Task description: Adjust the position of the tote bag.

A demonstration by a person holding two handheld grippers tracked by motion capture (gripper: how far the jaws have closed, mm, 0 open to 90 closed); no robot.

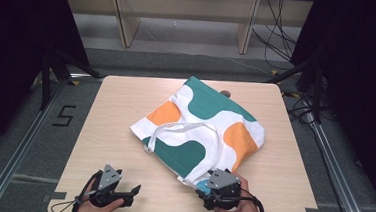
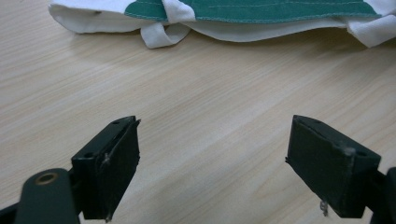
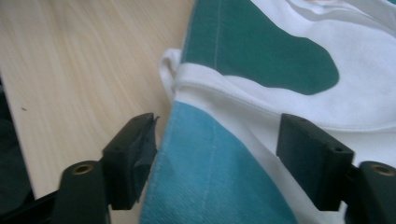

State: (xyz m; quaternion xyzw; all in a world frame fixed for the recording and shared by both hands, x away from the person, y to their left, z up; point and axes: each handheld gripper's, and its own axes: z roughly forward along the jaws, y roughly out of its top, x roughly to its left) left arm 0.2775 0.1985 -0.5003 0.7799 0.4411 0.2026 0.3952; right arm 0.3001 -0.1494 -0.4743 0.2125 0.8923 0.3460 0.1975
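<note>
A patterned tote bag lies mid-frame on the worktop. The right claw, jaws apart, straddles its lower corner; a shallow bite may slip off. The left claw waits released, lower left.

Overhead forward-down view, two close tool cameras

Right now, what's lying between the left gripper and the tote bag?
Bare wooden table, seen in the left gripper view: the open left gripper faces the tote bag with nothing between.
</note>
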